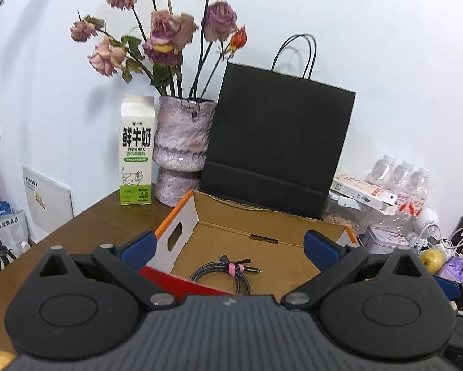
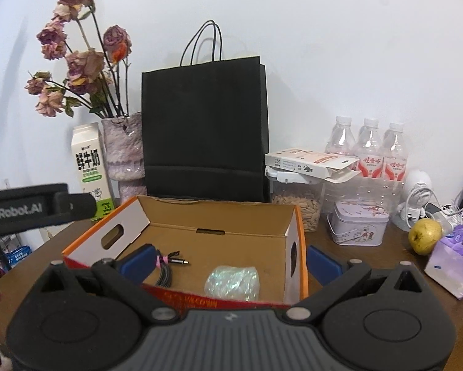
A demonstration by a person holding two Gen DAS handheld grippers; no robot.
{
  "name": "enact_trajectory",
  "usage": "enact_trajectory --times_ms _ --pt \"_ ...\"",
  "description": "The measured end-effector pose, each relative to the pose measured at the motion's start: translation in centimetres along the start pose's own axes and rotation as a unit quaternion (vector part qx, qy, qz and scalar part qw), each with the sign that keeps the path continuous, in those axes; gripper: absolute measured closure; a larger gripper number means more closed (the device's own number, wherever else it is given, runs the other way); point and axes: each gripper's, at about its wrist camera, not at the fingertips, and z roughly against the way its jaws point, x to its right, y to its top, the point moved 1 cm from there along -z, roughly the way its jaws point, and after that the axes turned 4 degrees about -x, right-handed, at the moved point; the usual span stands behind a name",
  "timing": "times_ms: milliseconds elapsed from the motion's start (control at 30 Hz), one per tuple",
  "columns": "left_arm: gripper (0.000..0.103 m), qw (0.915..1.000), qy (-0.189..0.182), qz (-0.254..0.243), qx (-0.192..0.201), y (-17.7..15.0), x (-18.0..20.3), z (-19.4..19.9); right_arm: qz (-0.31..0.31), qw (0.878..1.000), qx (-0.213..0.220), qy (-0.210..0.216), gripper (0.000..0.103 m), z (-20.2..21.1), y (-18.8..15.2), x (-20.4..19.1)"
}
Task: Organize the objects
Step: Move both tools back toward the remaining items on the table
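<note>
An open cardboard box [image 1: 262,225] [image 2: 219,219] with orange rims stands on the brown table. A coiled black cable [image 1: 222,273] [image 2: 166,267] with a pink tie lies in it at the left. A shiny crumpled plastic wad [image 2: 233,283] lies in it at the right. My left gripper [image 1: 228,245] is open and empty, above the box's near wall. My right gripper [image 2: 231,259] is open and empty, with its fingers spread across the box's right half. The left gripper's body also shows in the right wrist view [image 2: 30,210].
A black paper bag [image 2: 205,130], a vase of dried roses [image 1: 182,148] and a milk carton [image 1: 137,151] stand behind the box. To the right are a clear jar [image 2: 296,204], a tin [image 2: 359,227], water bottles [image 2: 370,151], a yellow pear [image 2: 424,236], a purple pack [image 2: 454,262] and cables.
</note>
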Motion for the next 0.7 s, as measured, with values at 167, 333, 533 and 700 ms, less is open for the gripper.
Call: enact_trajectory --times_ms 167,333,533,700 --pt "0.000 0.9999 -0.010 -0.009 0.000 -0.8 -1.2 2.7 0.005 1.000 0.004 0.006 0.000 3.1 -1.0 -0.5" --pt "0.000 0.9995 -0.017 -0.025 0.003 -1.8 -2.6 5.4 0.009 1.000 0.009 0.006 0.000 6.1 -2.3 -1.3" --pt "0.000 0.9991 -0.022 -0.034 0.009 -2.9 -5.1 8.8 0.016 1.000 0.005 0.017 0.000 9.3 -4.8 -2.7" --pt "0.000 0.9989 -0.021 -0.042 0.007 -4.0 -7.2 10.9 0.024 1.000 0.002 0.019 0.000 11.7 -6.6 -3.7"
